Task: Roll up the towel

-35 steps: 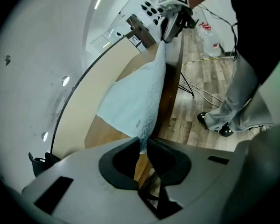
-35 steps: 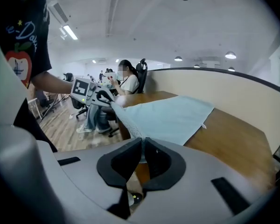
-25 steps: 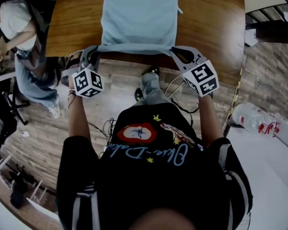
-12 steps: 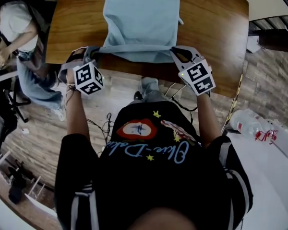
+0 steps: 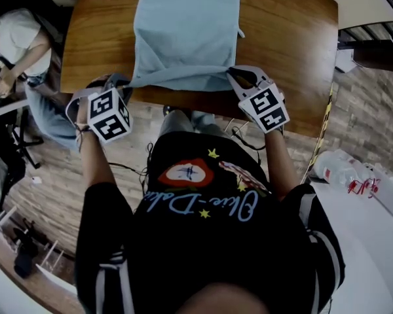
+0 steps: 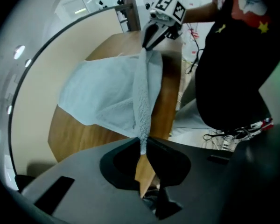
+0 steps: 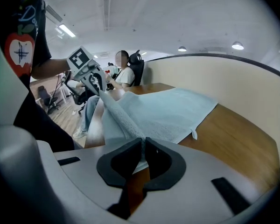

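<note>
A light blue towel (image 5: 187, 31) lies flat on the wooden table (image 5: 288, 38), reaching away from me. Its near edge is lifted and stretched in a taut line between both grippers at the table's front edge. My left gripper (image 5: 118, 82) points down, shut on the near left corner, and its jaws have just closed a little further on it. My right gripper (image 5: 234, 76) is shut on the near right corner. In the left gripper view the towel's edge (image 6: 141, 101) runs from the jaws (image 6: 143, 148) to the right gripper (image 6: 159, 24). The right gripper view shows the towel (image 7: 170, 111) pinched at the jaws (image 7: 143, 146).
A person (image 5: 16, 38) sits on a chair left of the table. Plastic bottles (image 5: 344, 165) lie on the floor at the right, beside a white surface (image 5: 373, 241). Cables (image 5: 134, 172) trail on the wooden floor under me.
My left gripper has shifted left and tipped further downward, drawing the towel's near left corner out past the table edge. The right gripper has barely moved.
</note>
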{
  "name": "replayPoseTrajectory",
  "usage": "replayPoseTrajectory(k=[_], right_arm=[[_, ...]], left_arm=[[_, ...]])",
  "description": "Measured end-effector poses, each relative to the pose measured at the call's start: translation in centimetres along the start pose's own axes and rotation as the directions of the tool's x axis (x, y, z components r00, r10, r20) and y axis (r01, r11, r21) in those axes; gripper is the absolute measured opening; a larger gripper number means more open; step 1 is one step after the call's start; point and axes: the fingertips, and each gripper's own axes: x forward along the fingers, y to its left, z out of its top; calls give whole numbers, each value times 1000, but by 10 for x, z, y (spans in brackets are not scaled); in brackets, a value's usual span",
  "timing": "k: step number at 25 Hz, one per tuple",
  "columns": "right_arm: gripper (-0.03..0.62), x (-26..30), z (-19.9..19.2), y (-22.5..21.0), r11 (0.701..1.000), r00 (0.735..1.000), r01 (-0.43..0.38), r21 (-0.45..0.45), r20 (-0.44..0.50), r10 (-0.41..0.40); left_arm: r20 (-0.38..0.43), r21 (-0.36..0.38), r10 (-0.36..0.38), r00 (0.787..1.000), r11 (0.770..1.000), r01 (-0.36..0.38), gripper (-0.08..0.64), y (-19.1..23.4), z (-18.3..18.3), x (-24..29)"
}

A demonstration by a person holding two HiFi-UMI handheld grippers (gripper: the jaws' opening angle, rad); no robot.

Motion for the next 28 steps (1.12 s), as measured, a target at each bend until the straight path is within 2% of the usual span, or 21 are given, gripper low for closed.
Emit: replayPoseTrajectory(k=[3,4,8,11,13,17,21,23,25,26,28], right_arm=[[21,-1,2,6,1000,1000,-20,4,0,20],[21,-1,4,8,1000,1000,-23,4,-2,23],[21,-1,6,9,1000,1000,-16,21,-7,16],[21,-2,7,1,999,1000,22,39,-6,-21],[21,-1,8,-4,998,999,49,44,-8,-48],[21,7,7,-10,995,996,88,39,-34,-86],[23,13,2,-13,992,991,124,33,-62,-121],[28,14,-1,-15,987,985,155,28,-77,-153],[82,11,-2,-21,980,978,196,37,-84,-193],[107,7,-2,-25,976,974,214,44,-81,-210],[114,-1,3,-30,967,967,249,49,-62,-246]], left_arm=[[-4,-49,-151,989,987,151,37,-34,-7,-2],[8,-73,-178,984,981,178,37,-40,-10,-2],[30,-116,-186,982,975,189,37,-28,-14,-1],[38,-112,-192,981,974,195,37,-6,-8,-3],[42,-102,-155,987,982,159,37,14,-6,0],[66,-130,-78,995,988,86,38,46,-6,18],[73,-94,45,996,995,-38,48,63,-4,36],[95,-101,126,987,988,-117,72,75,-3,37],[112,-115,208,972,974,-195,124,88,-4,35],[119,-123,239,964,967,-225,150,94,-6,33],[139,-159,287,948,951,-264,155,103,-12,26]])
